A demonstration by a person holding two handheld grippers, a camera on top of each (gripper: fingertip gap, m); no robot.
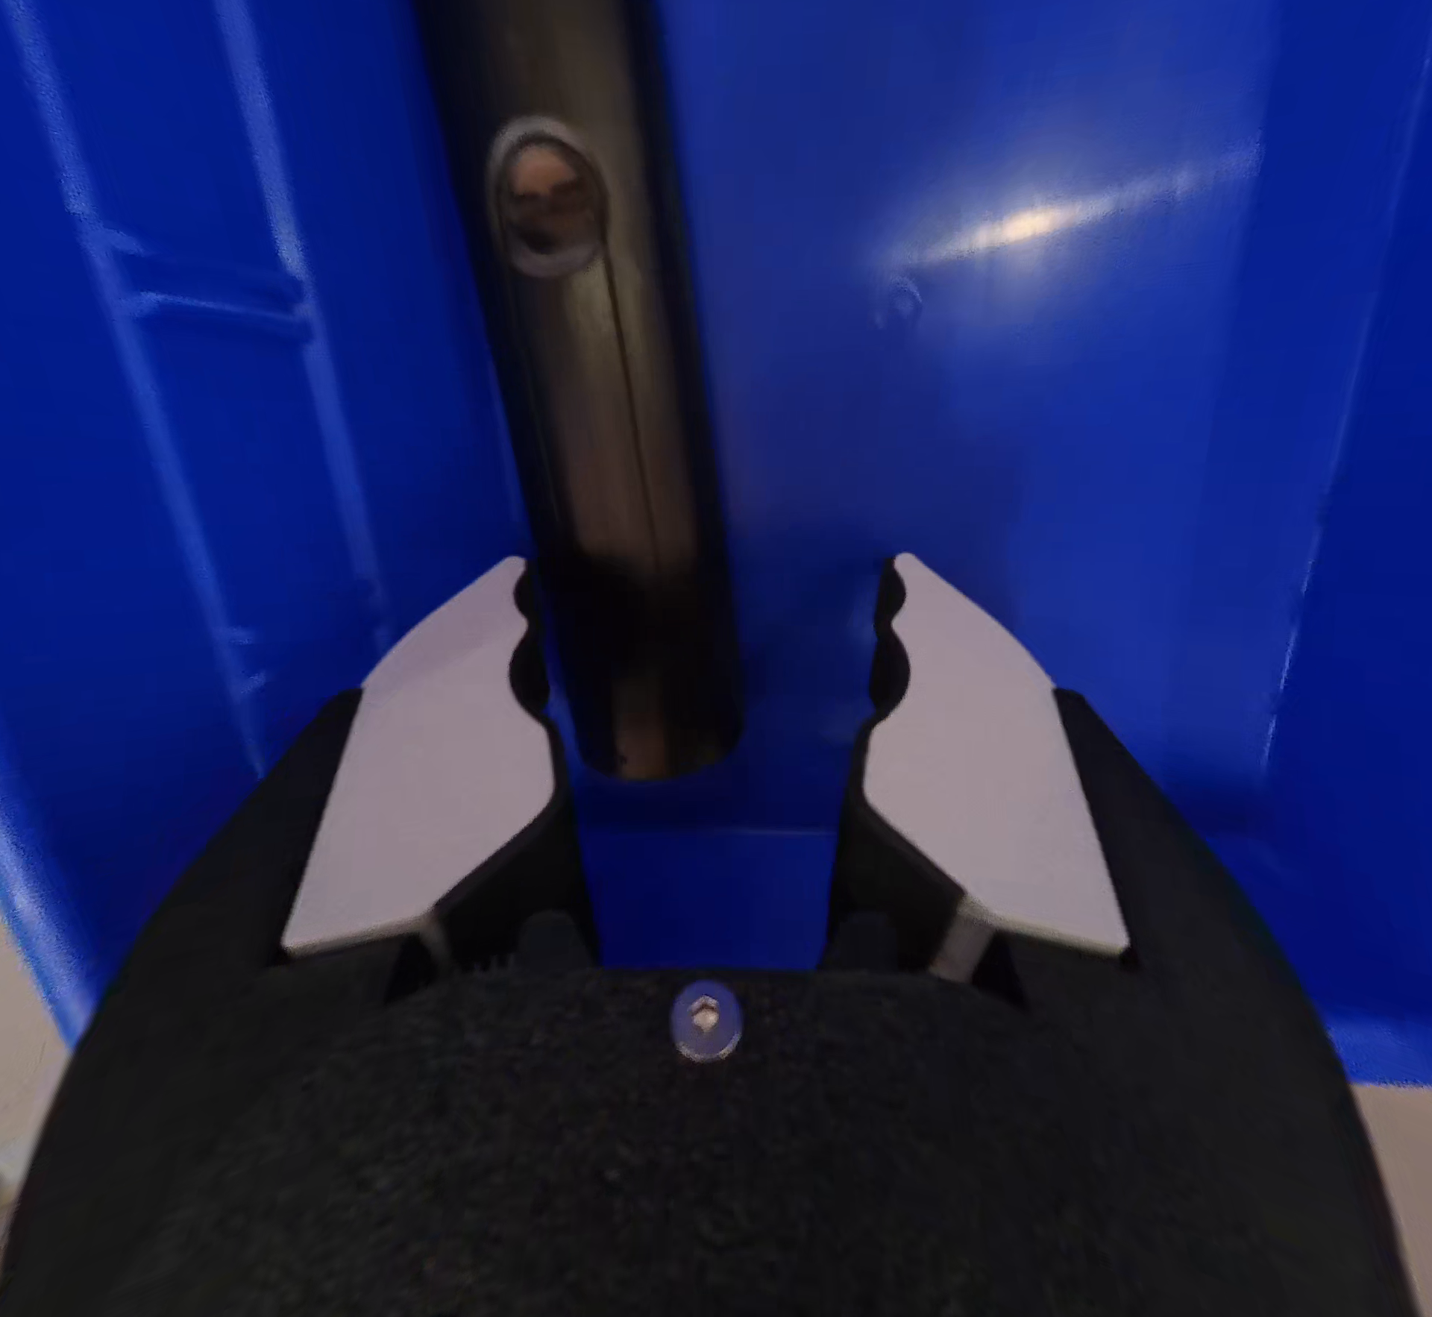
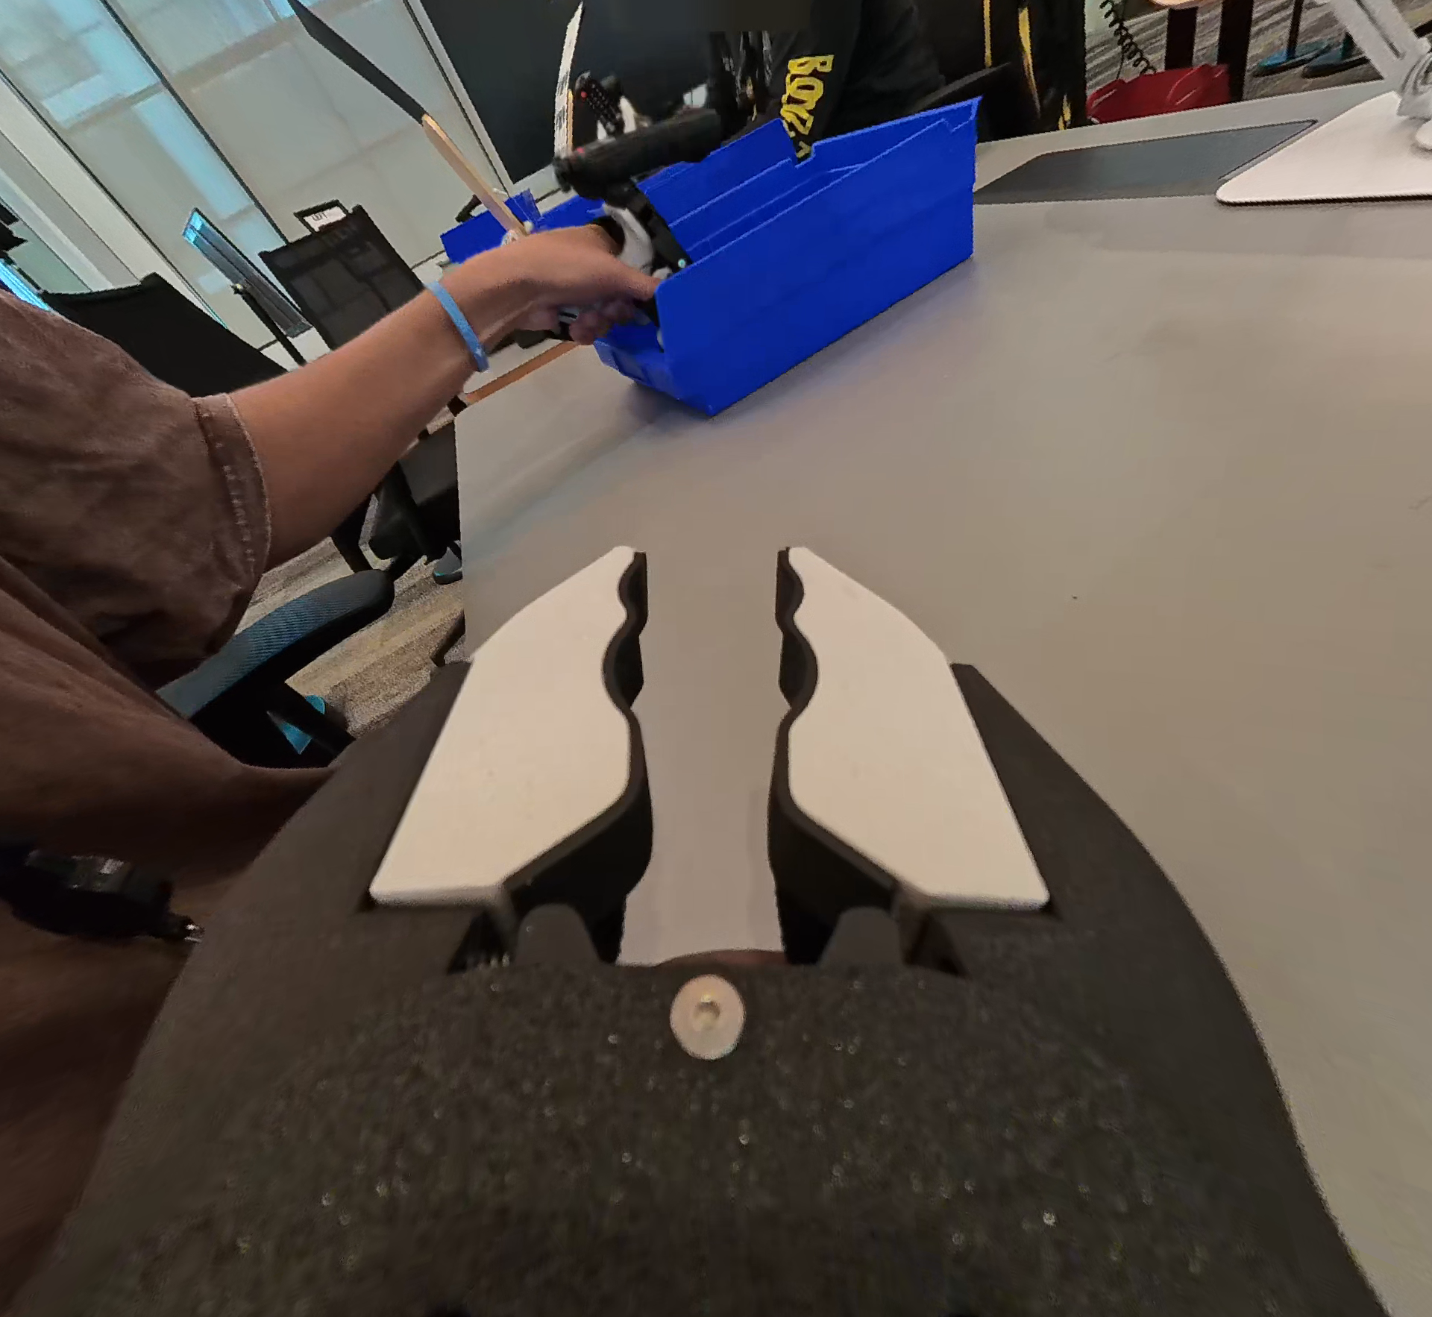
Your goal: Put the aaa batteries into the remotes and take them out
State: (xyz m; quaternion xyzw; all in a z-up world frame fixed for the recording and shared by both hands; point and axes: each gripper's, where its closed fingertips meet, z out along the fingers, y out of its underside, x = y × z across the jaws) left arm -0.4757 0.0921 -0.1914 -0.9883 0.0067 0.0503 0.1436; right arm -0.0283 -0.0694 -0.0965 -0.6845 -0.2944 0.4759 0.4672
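Observation:
In the left wrist view a long glossy black remote (image 1: 597,389) lies lengthwise on the floor of a blue plastic bin (image 1: 1007,427). My left gripper (image 1: 705,567) is open inside the bin; the remote's near end sits between the fingers, close against the left finger (image 1: 449,722), with a gap to the right finger. In the right wrist view my right gripper (image 2: 709,559) is open and empty, low over the grey table (image 2: 1085,505). The same blue bin (image 2: 814,272) stands farther off, and a hand holds the left gripper (image 2: 643,249) at its open end. No batteries show.
The bin walls (image 1: 155,350) close in on both sides of the left gripper. A white monitor stand (image 2: 1348,156) is on the table at the right. A seated person (image 2: 814,40) and office chairs (image 2: 310,272) are behind the table. My arm in a brown sleeve (image 2: 139,544) is on the left.

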